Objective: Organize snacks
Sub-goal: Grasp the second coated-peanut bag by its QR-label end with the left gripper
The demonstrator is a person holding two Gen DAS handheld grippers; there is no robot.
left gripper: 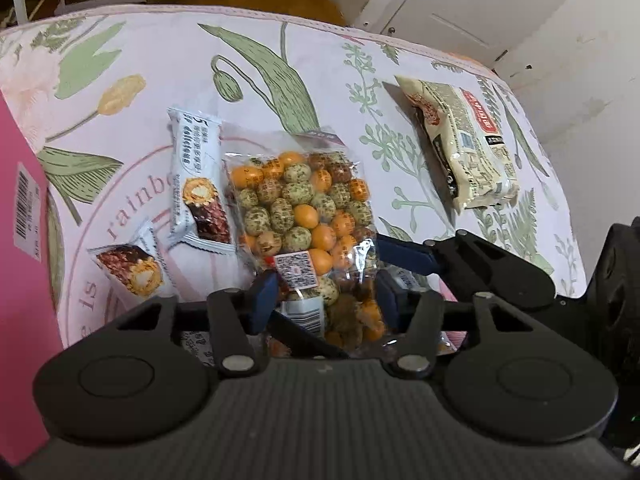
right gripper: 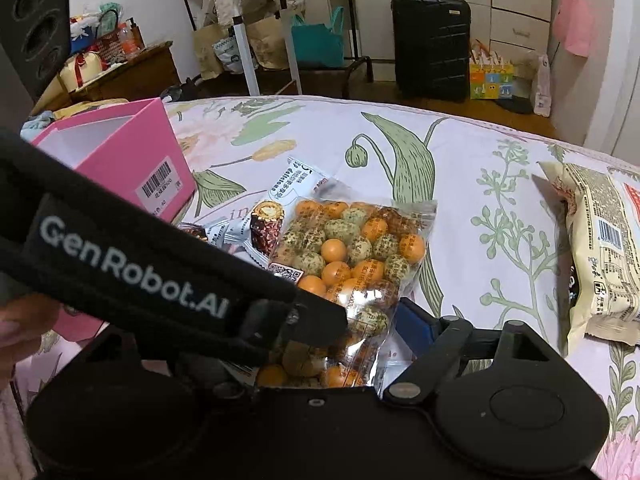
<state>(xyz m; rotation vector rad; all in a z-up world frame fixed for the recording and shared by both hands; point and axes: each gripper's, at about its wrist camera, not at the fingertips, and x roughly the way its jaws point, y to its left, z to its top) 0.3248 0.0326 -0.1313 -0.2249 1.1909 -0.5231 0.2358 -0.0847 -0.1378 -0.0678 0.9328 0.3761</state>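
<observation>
Pink box sits open at the far left of the clear bag of coated nuts, and what shows of its inside looks bare. Left gripper has its blue pads pinching the bag's near end. Right gripper is spread around that end; its left finger is hidden behind the other tool's strap. Two chocolate roll packets lie left of the bag, a cream packet well to the right, cut off in the right view.
</observation>
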